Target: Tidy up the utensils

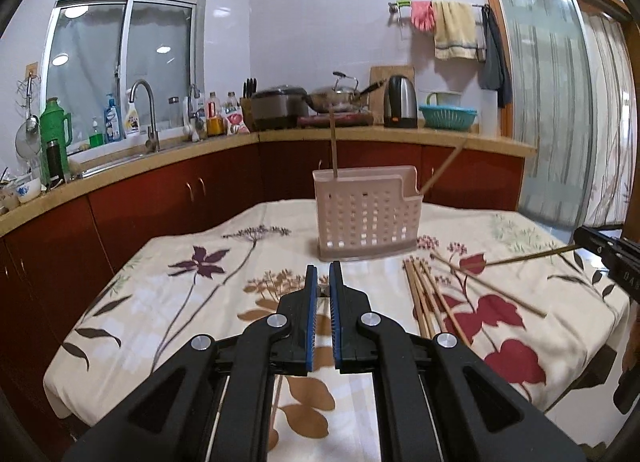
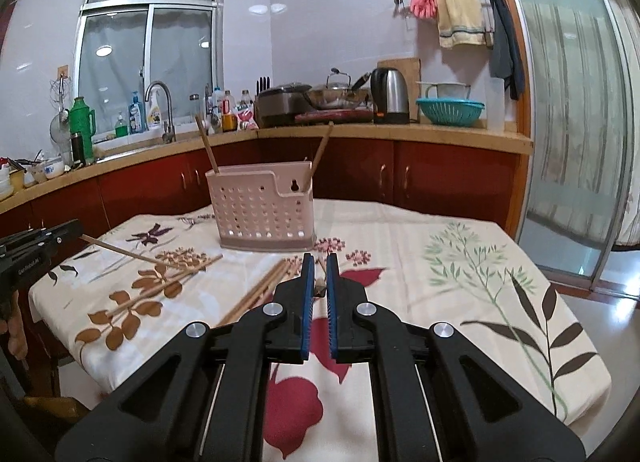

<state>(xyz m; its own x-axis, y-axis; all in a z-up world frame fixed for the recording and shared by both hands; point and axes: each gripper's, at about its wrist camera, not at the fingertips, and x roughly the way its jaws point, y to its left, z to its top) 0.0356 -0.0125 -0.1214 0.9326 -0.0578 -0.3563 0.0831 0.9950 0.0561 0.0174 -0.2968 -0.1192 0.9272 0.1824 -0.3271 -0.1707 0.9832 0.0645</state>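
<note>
A pink perforated utensil holder (image 1: 366, 218) (image 2: 264, 210) stands on the floral tablecloth with two chopsticks (image 1: 333, 142) upright in it. Several loose chopsticks (image 1: 424, 298) (image 2: 260, 290) lie on the cloth in front of it. My left gripper (image 1: 324, 268) is raised over the near side of the table, shut on one chopstick (image 2: 120, 250) that sticks forward from its tip. My right gripper (image 2: 319, 260) hovers to the right of the pile, shut on another chopstick (image 1: 532, 255). In its own view, each held stick shows only as a small end between the blue pads.
The table (image 2: 480, 262) ends close at the left, right and front. Behind it runs a red-cabinet counter (image 1: 360, 134) with a sink, bottles, pots, a kettle (image 1: 400, 102) and a teal basket. A glass sliding door (image 2: 568, 122) is on the right.
</note>
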